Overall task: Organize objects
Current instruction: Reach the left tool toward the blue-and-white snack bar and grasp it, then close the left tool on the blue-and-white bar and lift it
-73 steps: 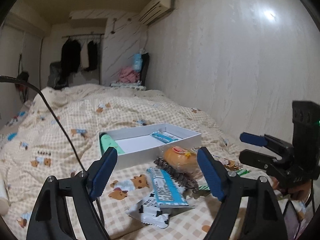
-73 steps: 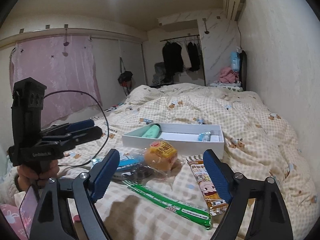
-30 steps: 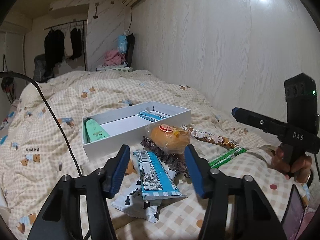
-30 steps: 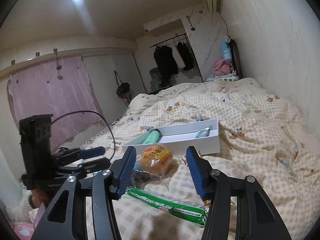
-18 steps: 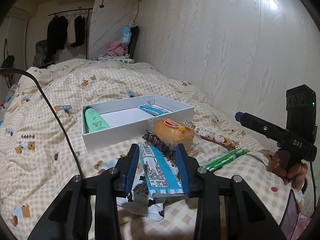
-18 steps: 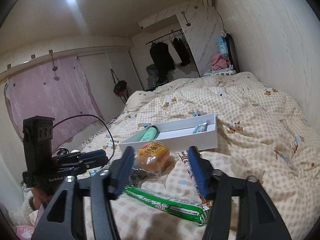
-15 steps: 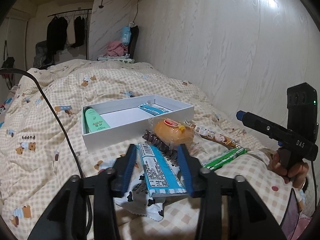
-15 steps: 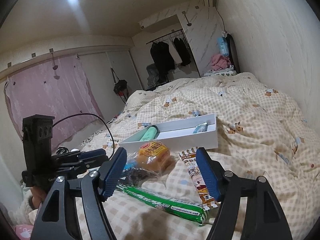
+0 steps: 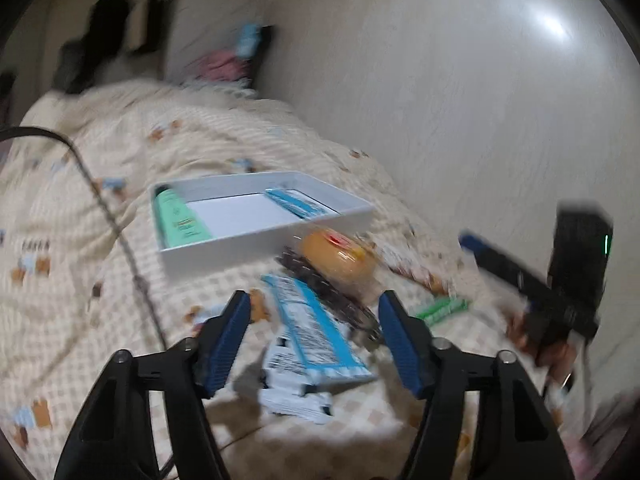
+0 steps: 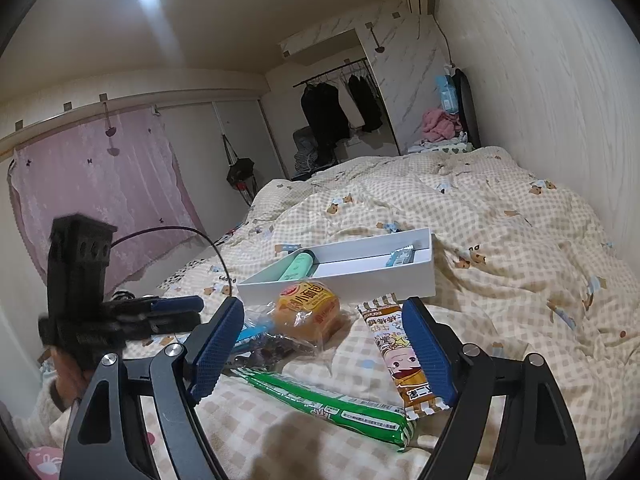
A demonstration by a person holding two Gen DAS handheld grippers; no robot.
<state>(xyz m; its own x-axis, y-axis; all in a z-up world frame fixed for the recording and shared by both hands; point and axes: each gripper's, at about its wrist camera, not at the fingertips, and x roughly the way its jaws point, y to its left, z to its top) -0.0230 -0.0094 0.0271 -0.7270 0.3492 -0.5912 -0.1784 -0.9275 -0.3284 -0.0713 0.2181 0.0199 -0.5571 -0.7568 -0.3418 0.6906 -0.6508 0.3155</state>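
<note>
A white box [image 9: 224, 248] [image 10: 424, 276] lies on the bed and holds a green tube [image 9: 180, 222] [image 10: 298, 266] and a small blue packet [image 9: 296, 204] [image 10: 402, 257]. In front of it lies a pile of snacks: an orange bun in clear wrap [image 9: 340, 258] [image 10: 308, 308], a dark hair clip [image 9: 340, 304], a blue-and-white bar [image 9: 316, 340], a cow-print packet [image 9: 296, 402], a green packet [image 10: 324, 402] and a brown cartoon bar [image 10: 400, 354]. My left gripper [image 9: 316, 344] is open over the blue bar. My right gripper [image 10: 324, 354] is open above the green packet.
The snacks lie on a checked bear-print quilt [image 10: 500, 240]. A black cable [image 9: 116, 220] runs across the quilt at left. A wall [image 9: 460, 100] stands close on the right side. Clothes hang on a rack [image 10: 340, 104] at the far end.
Both grippers closed partway and then reopened wide. The left view is now blurred from motion, with the gripper moved in closer to the blue bar.
</note>
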